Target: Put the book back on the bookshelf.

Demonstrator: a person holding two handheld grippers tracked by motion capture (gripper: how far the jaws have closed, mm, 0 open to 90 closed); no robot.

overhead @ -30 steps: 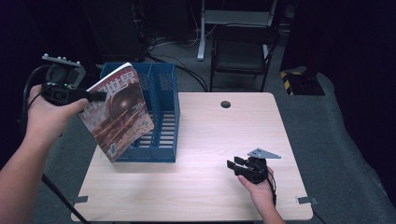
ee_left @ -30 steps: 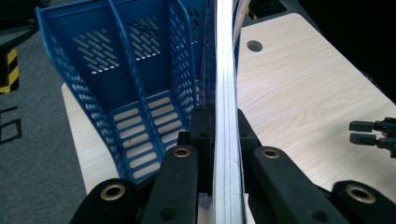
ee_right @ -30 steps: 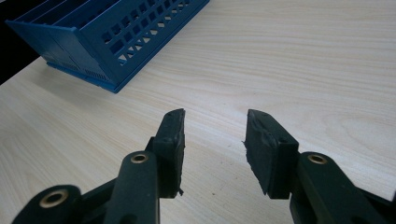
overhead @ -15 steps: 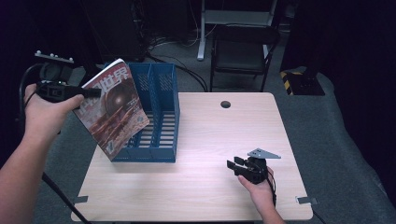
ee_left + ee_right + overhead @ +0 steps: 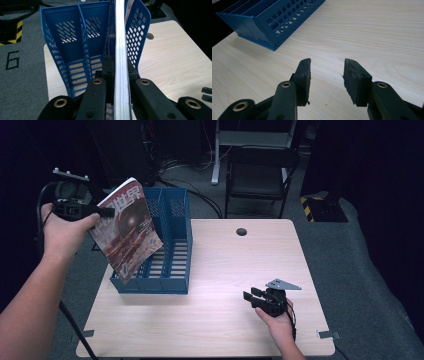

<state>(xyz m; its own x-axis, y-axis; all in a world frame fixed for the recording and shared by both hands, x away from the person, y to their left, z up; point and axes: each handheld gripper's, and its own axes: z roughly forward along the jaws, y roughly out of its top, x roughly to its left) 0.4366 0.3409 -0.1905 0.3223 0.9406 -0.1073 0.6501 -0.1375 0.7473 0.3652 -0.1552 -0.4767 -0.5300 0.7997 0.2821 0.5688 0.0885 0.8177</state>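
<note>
Left gripper [image 5: 102,212] pinching a magazine [image 5: 127,229] at its edge, magazine hanging tilted over the left side of the blue file rack [image 5: 172,245], hiding the rack's left compartment, right gripper [image 5: 252,297] lying spread on the table [image 5: 220,330], holding nothing.

The magazine [image 5: 127,232] carries large white Chinese characters across the top of its cover; in the high view they read 世界. A line of smaller print runs along the lower edge of the cover, too small to read.

In the left gripper view, a black figure 6 [image 5: 12,59] is marked on the grey floor [image 5: 22,82] to the left of the bench [image 5: 172,65]. Beside it, at the upper left of that view, a block [image 5: 8,31] on the floor bears yellow and black warning stripes. A like striped block [image 5: 320,202] shows in the high view, on the floor behind the bench. No other writing can be read.
</note>
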